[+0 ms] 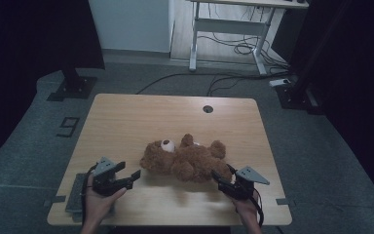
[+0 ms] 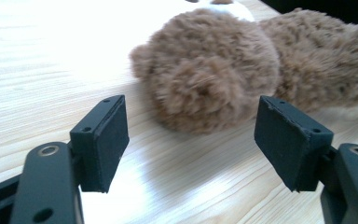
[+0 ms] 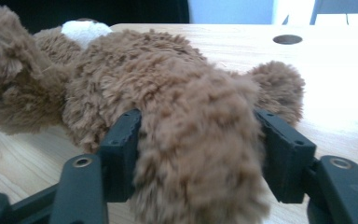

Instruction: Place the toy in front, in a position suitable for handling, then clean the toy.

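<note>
Both forearms are extended from the near edge, the left gripper [image 1: 135, 176] being held low with jaws spread wide and empty, the right gripper [image 1: 217, 177] with jaws partly parted.

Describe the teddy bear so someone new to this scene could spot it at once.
Start at the wooden table and look near its front edge, between the two grippers. The teddy bear lies there on its back, its head toward the left gripper. It is the one soft, brown, furry thing, with a white muzzle.
</note>
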The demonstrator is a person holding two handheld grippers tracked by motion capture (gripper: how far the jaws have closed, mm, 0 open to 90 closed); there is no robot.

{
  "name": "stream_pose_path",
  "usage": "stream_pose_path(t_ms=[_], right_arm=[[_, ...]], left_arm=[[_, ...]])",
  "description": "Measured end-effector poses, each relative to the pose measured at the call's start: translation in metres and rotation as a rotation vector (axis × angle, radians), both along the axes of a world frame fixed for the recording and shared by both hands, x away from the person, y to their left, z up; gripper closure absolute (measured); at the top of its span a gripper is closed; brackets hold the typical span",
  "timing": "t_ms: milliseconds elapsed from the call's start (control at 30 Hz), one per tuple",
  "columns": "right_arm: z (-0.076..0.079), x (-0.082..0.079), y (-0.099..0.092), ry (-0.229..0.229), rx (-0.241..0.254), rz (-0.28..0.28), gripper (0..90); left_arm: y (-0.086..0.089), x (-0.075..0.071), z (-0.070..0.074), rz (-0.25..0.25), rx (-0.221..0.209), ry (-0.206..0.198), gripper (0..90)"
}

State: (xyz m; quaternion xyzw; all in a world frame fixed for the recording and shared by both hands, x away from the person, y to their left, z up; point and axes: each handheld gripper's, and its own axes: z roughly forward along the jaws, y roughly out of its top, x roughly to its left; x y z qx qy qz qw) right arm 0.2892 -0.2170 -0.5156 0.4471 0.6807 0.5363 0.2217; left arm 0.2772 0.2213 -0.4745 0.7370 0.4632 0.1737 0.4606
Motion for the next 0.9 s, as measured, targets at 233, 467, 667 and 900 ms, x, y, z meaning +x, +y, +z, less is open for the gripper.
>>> stream_pose_path(t_ms=[233,467,667,900], right_arm=[[-0.005,-0.004,-0.003,0.018,0.012,0.0,33.4],[-0.006,-0.006,-0.006,0.013,-0.001,0.005,32.7],[-0.008,-0.005,-0.008,0.013,-0.002,0.0,32.2],[-0.008,-0.005,-0.007,0.004,-0.003,0.003,32.3]], left_arm=[[0.028,-0.023,-0.007,0.09,0.059,0.002,28.0],[0.042,-0.025,-0.017,0.124,0.056,0.026,29.0],[0.046,-0.02,-0.027,0.134,0.07,0.067,28.0],[0.054,-0.017,-0.033,0.175,0.081,0.09,25.2]])
